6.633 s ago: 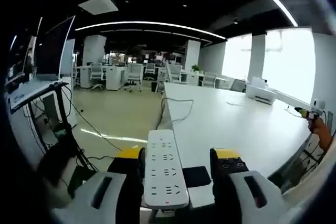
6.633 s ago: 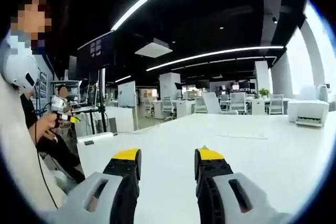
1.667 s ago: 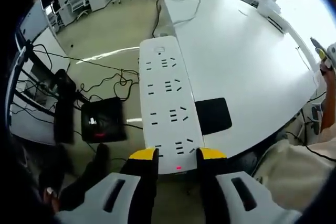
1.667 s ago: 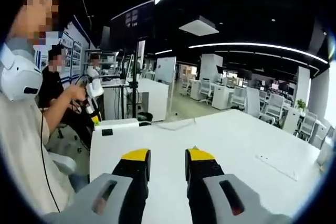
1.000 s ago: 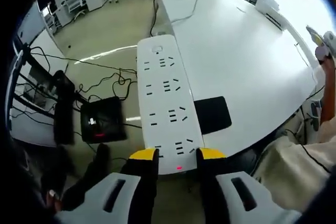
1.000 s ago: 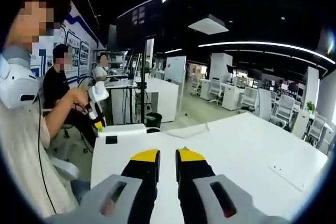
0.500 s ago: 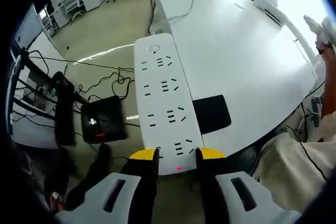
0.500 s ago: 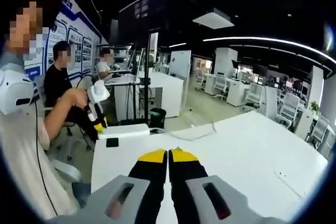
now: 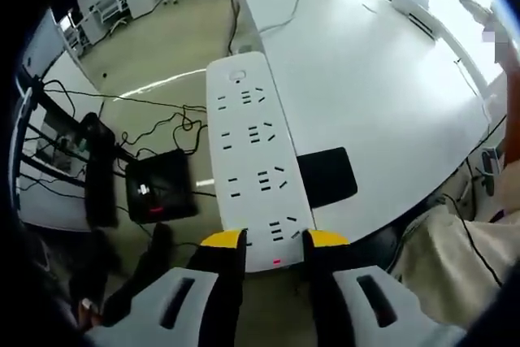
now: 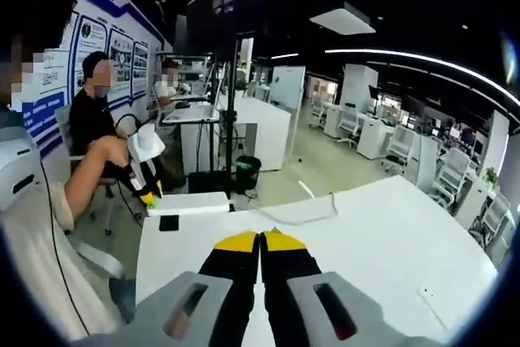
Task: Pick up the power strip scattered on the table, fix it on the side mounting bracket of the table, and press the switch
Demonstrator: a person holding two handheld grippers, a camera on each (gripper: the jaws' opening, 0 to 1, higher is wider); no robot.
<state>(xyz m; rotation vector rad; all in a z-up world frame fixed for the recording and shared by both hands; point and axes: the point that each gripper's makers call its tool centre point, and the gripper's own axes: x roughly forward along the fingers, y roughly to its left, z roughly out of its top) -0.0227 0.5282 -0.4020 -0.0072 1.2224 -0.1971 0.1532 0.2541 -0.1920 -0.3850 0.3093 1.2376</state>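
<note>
Gripping the near end of the strip [image 9: 256,160], the left gripper [image 9: 275,243] has its yellow-tipped jaws pinching both sides at 6 o'clock, beside a small red light. That strip runs up toward 12 along the table [image 9: 382,87] edge, next to a black pad [image 9: 327,176]. Cables [image 9: 175,123] and a black box [image 9: 158,186] lie on the floor at 9. The right gripper [image 10: 260,241] has its jaws pressed together, empty, over the table [image 10: 366,233]; beyond, at 10, the strip [image 10: 187,202] shows under a person's hand [image 10: 146,148].

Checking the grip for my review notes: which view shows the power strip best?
The left gripper view. The power strip runs up the frame face-on, sockets visible, its near end clamped by the left gripper. In the right gripper view it appears small beside the table edge, under the left gripper.
</note>
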